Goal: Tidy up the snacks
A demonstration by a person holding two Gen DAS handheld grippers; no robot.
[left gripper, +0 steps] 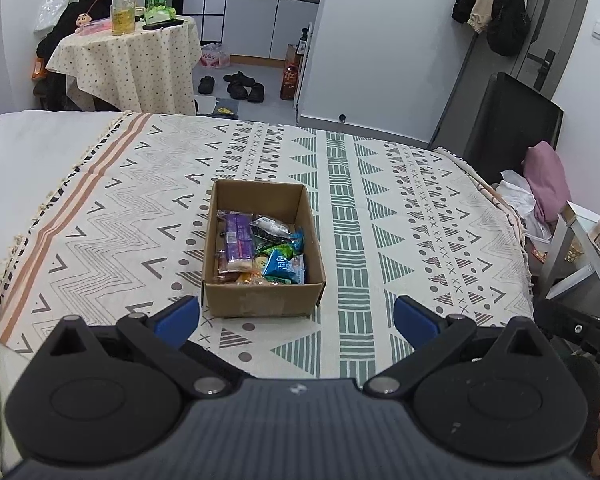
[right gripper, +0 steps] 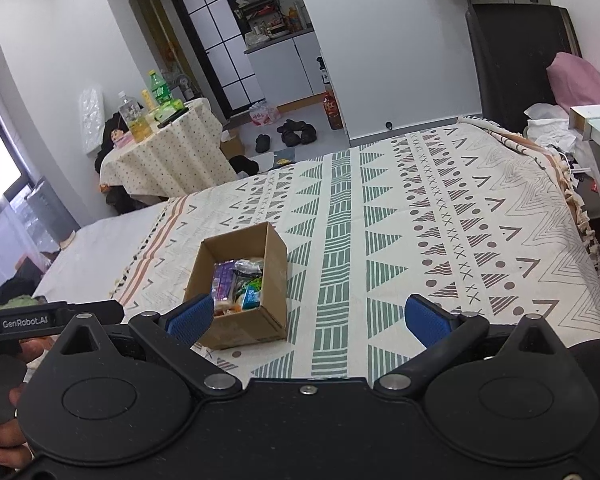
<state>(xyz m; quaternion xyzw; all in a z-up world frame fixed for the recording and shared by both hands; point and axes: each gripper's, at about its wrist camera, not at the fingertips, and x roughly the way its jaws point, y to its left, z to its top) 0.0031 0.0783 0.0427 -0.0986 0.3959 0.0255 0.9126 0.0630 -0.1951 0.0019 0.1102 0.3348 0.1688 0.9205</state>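
Both tools hang above the near edge of the bed, pointed forward and tilted down toward its patterned blanket. The left tool has its blue pads spread wide and grips nothing; the cardboard box sits just ahead of it, between the fingers' line of sight. The right tool is likewise spread wide and bare, with the box ahead of its left finger. The snacks, among them a purple packet and a blue one, lie inside the box.
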